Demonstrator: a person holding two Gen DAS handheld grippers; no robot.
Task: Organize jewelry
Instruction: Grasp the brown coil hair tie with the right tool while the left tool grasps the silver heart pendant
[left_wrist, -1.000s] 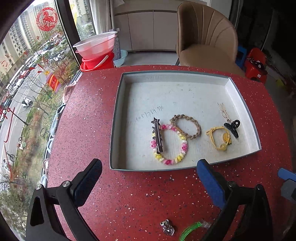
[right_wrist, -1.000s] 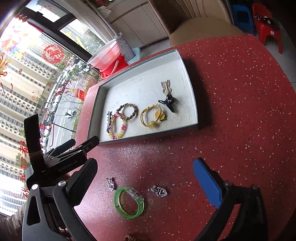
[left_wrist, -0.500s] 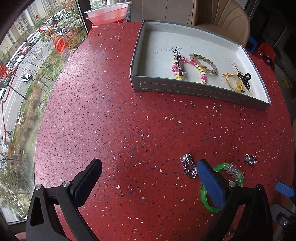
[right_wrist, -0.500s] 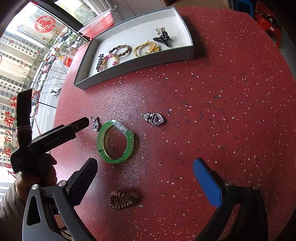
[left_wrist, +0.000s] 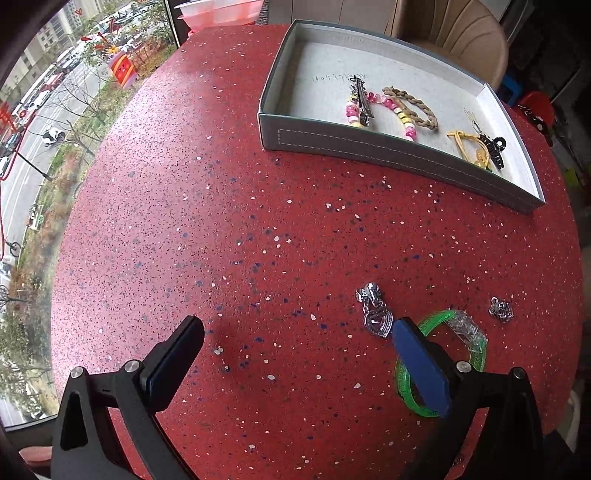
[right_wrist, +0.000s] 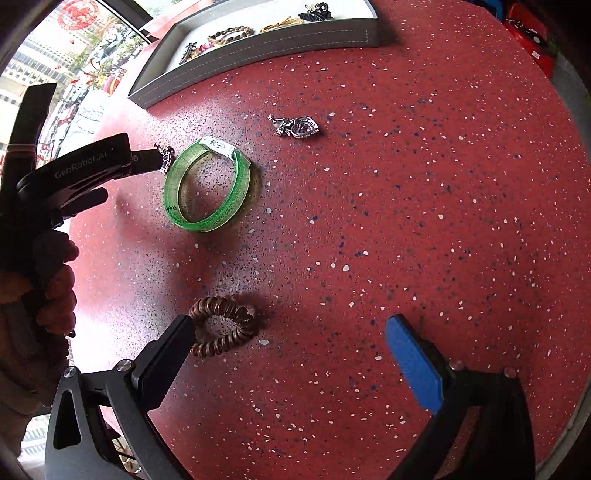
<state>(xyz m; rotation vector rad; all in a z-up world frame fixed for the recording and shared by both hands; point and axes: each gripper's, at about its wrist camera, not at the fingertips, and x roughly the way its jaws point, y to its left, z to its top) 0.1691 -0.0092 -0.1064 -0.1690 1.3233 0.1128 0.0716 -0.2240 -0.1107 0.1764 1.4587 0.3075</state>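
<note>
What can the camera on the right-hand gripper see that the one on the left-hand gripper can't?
Only the right wrist view shows the brown coil hair tie lying by its left finger, and the person's hand holding the left gripper.

Only the left wrist view shows the tan chair beyond the table, and the whole inside of the tray.

Both show the green bangle, two silver heart charms, one of them here, and the red speckled table. Both grippers are open.

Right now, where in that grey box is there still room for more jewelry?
The tray is bare along its left wall and far side, beyond the hair clip. The near right corner is crowded: beaded bracelet, braided band, yellow tie, black claw clip.
</note>
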